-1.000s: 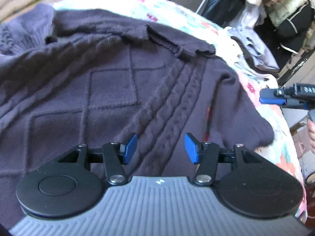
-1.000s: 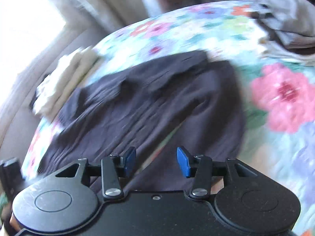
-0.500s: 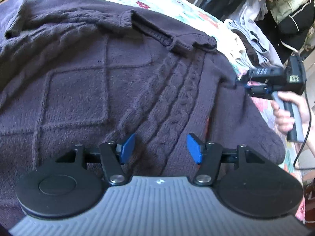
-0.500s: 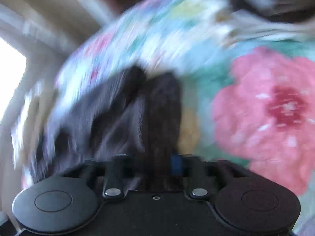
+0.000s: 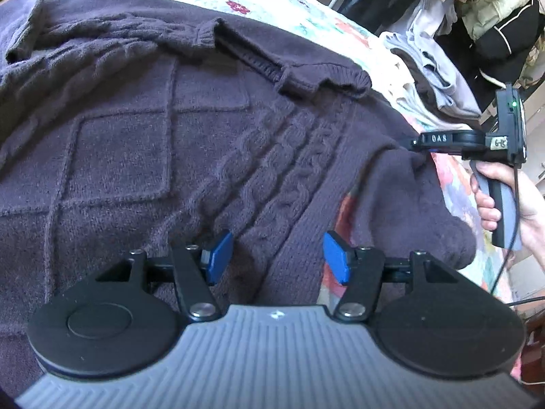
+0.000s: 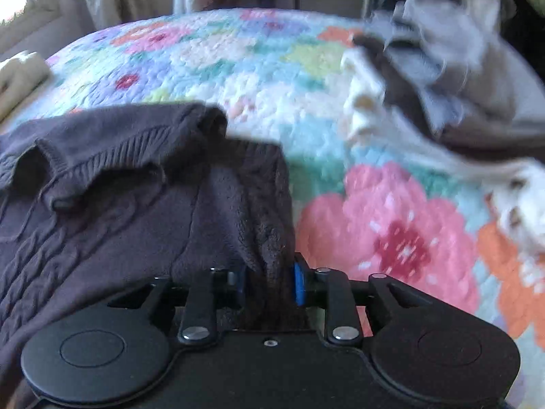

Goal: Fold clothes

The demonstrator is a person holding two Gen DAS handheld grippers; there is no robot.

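Mid-fold: right tool (image 6: 267, 284) clamped on sweater (image 5: 143, 143) edge, left tool (image 5: 277, 255) apart above the knit; next, likely carrying edge across.

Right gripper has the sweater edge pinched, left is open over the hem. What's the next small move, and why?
Probably lower the left gripper and close it on the sweater hem under its open fingers. The right gripper is shut on a bunch of the sweater's side edge, lifted off the floral quilt, while the left holds nothing. A second grip would let both lift that side over for the fold.
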